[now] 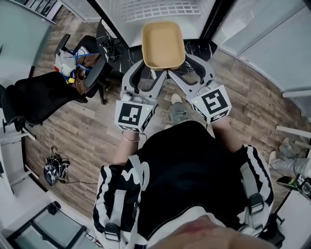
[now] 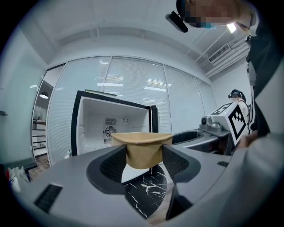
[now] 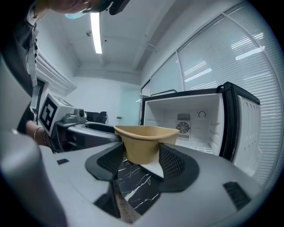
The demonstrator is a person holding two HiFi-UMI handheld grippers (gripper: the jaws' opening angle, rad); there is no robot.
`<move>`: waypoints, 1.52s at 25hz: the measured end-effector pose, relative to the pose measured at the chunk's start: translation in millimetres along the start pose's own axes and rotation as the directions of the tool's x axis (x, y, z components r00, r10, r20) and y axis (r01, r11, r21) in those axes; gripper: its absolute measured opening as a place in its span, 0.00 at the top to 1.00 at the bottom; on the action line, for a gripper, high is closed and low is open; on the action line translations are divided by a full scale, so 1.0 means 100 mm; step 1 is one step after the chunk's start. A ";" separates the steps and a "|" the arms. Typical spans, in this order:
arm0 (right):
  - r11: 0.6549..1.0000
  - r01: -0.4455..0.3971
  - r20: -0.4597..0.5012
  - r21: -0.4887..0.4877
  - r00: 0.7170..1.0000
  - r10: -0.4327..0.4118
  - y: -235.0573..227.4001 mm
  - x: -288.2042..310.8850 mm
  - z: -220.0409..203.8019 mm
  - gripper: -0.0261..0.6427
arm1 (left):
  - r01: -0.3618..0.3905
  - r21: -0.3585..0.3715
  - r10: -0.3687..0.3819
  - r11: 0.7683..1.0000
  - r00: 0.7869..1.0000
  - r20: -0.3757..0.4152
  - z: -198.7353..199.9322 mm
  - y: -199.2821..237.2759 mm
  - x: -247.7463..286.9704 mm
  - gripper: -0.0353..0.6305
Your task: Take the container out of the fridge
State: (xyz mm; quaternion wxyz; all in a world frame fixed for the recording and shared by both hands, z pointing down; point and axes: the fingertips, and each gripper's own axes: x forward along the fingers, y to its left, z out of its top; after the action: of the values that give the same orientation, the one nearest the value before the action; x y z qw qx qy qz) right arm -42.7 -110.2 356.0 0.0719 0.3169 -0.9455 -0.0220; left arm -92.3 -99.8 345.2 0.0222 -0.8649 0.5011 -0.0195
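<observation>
A tan, empty, tray-like container hangs in the air in front of the open fridge. My left gripper is shut on its near left corner, and my right gripper is shut on its near right corner. In the left gripper view the container sits between the two dark pads of the left gripper, touching both, with the white, empty fridge behind it. The right gripper view shows the container wedged the same way in the right gripper, the fridge standing open to the right.
A black marble floor slab lies under the fridge front. An office chair draped with dark cloth and a bag of loose items stand to the left. A dark object lies on the wood floor. Glass walls run along the right.
</observation>
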 end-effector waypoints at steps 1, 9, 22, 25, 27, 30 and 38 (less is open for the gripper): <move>1.000 0.000 -0.001 -0.003 1.000 0.000 0.02 -0.02 -0.01 0.57 | 0.000 -0.003 0.000 1.000 1.000 -0.002 -0.01 -0.02 -0.02 0.55; 1.000 -0.004 0.008 -0.010 1.000 0.004 0.11 -0.12 0.02 0.57 | -0.010 -0.002 0.010 1.000 1.000 0.008 0.02 -0.10 -0.13 0.56; 1.000 0.001 0.018 -0.001 1.000 -0.001 0.12 -0.18 0.03 0.57 | -0.008 0.003 0.008 1.000 1.000 0.006 0.03 -0.16 -0.15 0.56; 1.000 0.001 0.020 0.001 1.000 -0.001 0.11 -0.19 0.04 0.57 | -0.011 0.004 0.011 1.000 1.000 0.010 0.05 -0.16 -0.14 0.56; 1.000 0.002 0.021 0.001 1.000 -0.002 0.11 -0.20 0.04 0.57 | -0.010 0.005 0.010 1.000 1.000 0.014 0.06 -0.17 -0.14 0.56; 1.000 0.003 0.021 0.002 1.000 -0.003 0.11 -0.20 0.03 0.57 | -0.009 0.004 0.009 1.000 1.000 0.012 0.05 -0.18 -0.14 0.56; 1.000 0.004 0.025 0.002 1.000 -0.004 0.09 -0.20 0.05 0.57 | -0.009 0.006 0.009 1.000 1.000 0.016 0.08 -0.17 -0.12 0.56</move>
State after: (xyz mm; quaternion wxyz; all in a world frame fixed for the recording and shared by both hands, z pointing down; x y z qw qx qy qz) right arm -33.3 -91.4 349.3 0.0596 0.3185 -0.9457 -0.0252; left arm -83.0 -80.6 338.3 0.0288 -0.8627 0.5047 -0.0138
